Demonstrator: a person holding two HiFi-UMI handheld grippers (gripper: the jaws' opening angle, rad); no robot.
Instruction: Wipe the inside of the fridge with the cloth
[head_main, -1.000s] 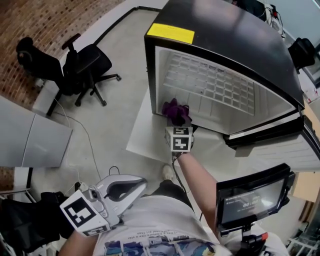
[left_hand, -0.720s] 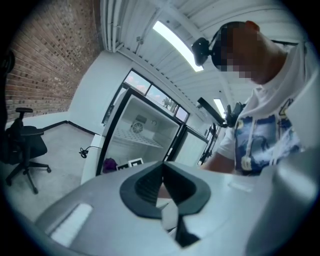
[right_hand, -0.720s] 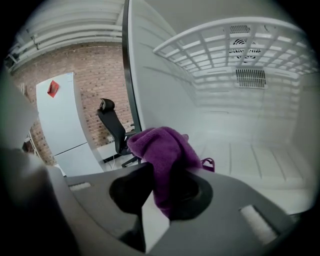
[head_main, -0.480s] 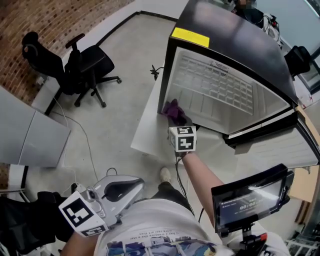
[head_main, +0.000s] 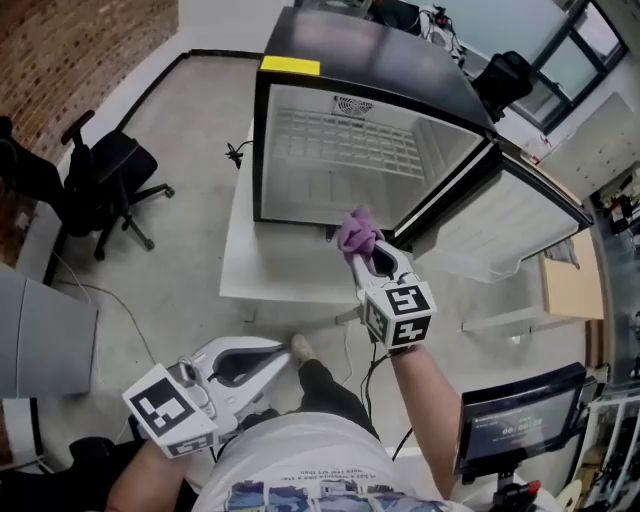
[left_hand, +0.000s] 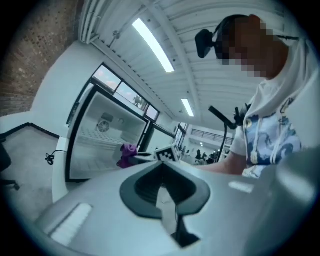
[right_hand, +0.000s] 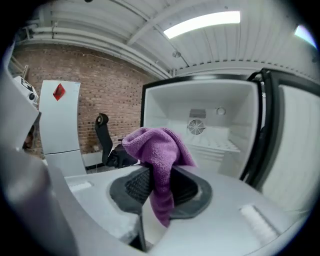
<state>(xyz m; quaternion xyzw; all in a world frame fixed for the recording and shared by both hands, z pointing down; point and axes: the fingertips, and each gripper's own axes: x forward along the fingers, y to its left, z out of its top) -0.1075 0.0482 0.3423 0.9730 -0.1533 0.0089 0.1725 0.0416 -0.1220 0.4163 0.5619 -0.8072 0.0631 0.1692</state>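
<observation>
The black fridge (head_main: 400, 70) stands open, its white inside (head_main: 335, 165) bare and its door (head_main: 505, 225) swung out to the right. My right gripper (head_main: 367, 250) is shut on a purple cloth (head_main: 357, 231) and holds it in front of the opening's lower right corner, outside the cabinet. In the right gripper view the cloth (right_hand: 157, 150) drapes over the jaws, with the fridge's inside (right_hand: 212, 137) and its fan (right_hand: 196, 126) beyond. My left gripper (head_main: 278, 355) hangs low beside my body, shut and holding nothing. In the left gripper view my left gripper (left_hand: 164, 197) faces the fridge (left_hand: 100, 135) from farther back.
The fridge sits on a white board (head_main: 280, 270) on the concrete floor. A black office chair (head_main: 110, 175) stands to the left, and a cable (head_main: 238, 153) lies by the fridge's left side. A monitor (head_main: 515, 420) is at lower right. A white cabinet (right_hand: 60, 120) stands against the brick wall.
My right gripper has carried the cloth from the fridge's front left edge rightward to its lower right corner, and the head view has swung. The left gripper has stayed low by my body.
</observation>
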